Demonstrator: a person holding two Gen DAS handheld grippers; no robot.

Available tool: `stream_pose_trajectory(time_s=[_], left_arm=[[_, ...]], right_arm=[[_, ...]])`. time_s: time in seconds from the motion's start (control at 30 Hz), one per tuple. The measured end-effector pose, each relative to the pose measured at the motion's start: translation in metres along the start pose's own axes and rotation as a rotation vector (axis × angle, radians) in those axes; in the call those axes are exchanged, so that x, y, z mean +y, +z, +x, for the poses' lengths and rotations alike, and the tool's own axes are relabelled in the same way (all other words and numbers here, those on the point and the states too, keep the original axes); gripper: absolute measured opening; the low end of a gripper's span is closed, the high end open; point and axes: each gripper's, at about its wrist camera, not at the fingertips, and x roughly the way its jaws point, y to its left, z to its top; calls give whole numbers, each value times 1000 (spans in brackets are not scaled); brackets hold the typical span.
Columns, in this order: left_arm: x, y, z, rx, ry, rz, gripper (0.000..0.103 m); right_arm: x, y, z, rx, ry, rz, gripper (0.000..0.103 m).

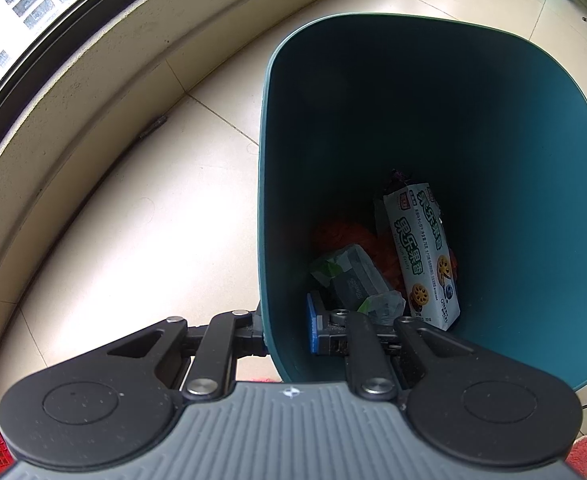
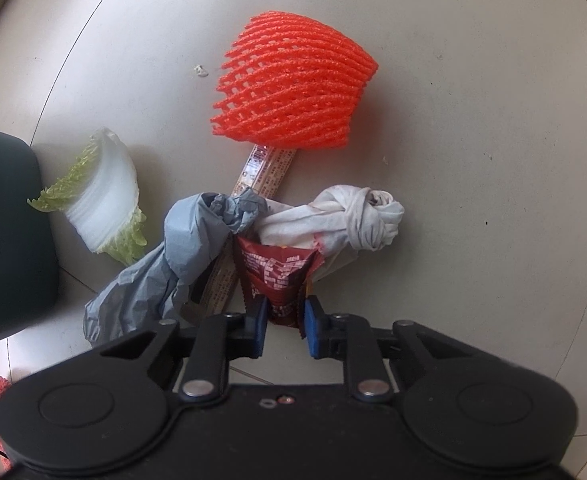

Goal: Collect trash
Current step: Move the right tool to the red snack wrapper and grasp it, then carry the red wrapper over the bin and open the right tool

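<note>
A: What does the left gripper point(image 1: 285, 330) look like?

B: Black linkage arms with silver pivot screws, and two round black discs behind the fingers. Between the discs sits a grey ribbed plate with a small white mark at its front edge. One fingertip pad point(image 1: 313, 328) is blue.

A: And the right gripper point(image 2: 284, 327)?

B: Same build: black arms, silver screws behind the fingers, two round discs. Its centre plate is plain black, with a small ring and a reddish dot near its front edge. Both fingertip pads point(image 2: 311, 330) are blue.
</note>
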Motion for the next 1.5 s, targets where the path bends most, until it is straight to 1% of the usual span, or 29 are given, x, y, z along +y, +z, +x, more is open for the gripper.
stream_pose_trajectory(time_s=[0.2, 0.37, 0.5, 0.67, 0.8, 0.87, 1.0, 1.07, 1.2, 1.27, 1.4, 1.5], left_arm=[[0, 0, 0, -1, 1, 0, 16], [0, 0, -1, -3, -7, -3, 16], [2, 0, -5, -14, -7, -3, 16], [5, -1, -9, -17, -12, -10, 16], [8, -1, -12, -21, -17, -13, 16], [9, 0, -13, -23, -18, -14, 16], [9, 1, -16, -29, -10, -11, 16], [10, 1, -19, -34, -15, -12, 16], [12, 2, -24, -41, -19, -17, 16], [14, 1, -27, -42, -22, -17, 16], [16, 0, -26, -41, -30, -19, 16], [18, 1, -26, -42, -38, -20, 16]], right_arm=[[6, -3, -27, -22, -3, -29, 16], [6, -1, -72, -72, -23, -98, 16], [12, 0, -114, -123, -19, -173, 16], [25, -1, -170, -202, 40, -218, 16], [41, -6, -202, -209, 60, -257, 16], [53, -9, -220, -229, 86, -288, 16], [84, -17, -264, -296, 169, -362, 16], [110, -22, -281, -326, 217, -411, 16], [156, -29, -296, -345, 272, -502, 16], [181, -31, -296, -346, 280, -552, 16], [229, -33, -277, -321, 259, -619, 16], [252, -35, -258, -291, 222, -641, 16]])
